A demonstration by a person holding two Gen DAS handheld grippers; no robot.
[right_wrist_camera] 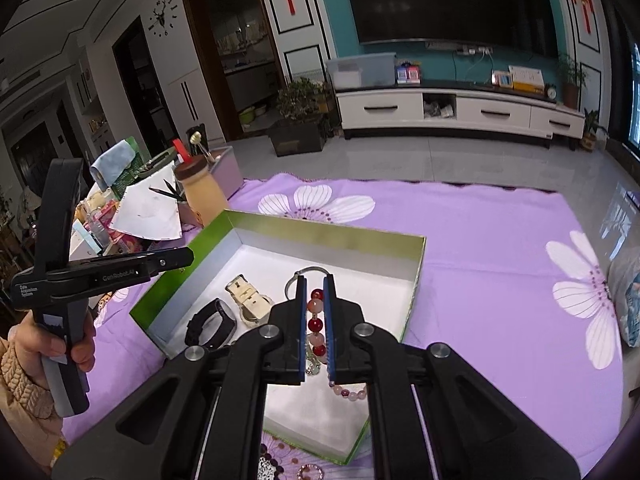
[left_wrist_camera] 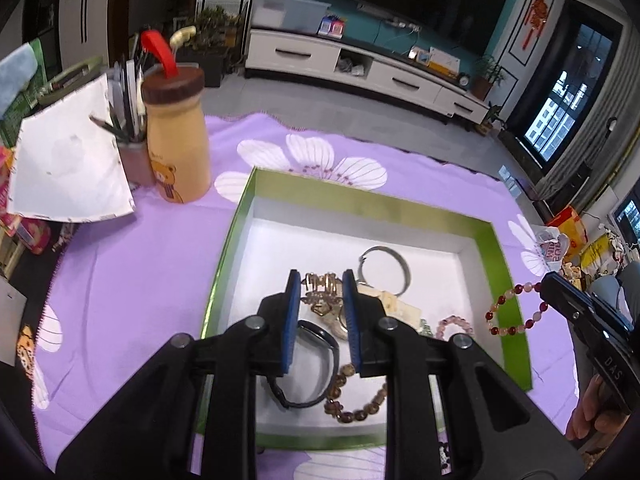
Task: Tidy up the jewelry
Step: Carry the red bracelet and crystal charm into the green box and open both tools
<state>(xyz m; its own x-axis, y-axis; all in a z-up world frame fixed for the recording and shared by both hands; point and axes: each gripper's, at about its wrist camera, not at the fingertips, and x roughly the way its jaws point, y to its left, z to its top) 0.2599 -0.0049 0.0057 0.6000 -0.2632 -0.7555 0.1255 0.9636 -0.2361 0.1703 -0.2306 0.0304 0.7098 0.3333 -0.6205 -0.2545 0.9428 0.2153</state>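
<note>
most pieces already lie in the green box (left_wrist_camera: 504,292) mid-bench: black band (left_wrist_camera: 316,360), brown bead bracelet (left_wrist_camera: 356,400), gold watch (left_wrist_camera: 324,300). right hand-held gripper (right_wrist_camera: 314,322) clamps the red bead bracelet (right_wrist_camera: 316,324) above the box, not yet dropped; left hand-held gripper (left_wrist_camera: 320,320) hangs apart, holding nothing.

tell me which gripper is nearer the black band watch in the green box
Left. The left gripper hovers right over the black band watch; the right gripper is off by the box's far side, holding a red-and-pink bead bracelet.
</note>
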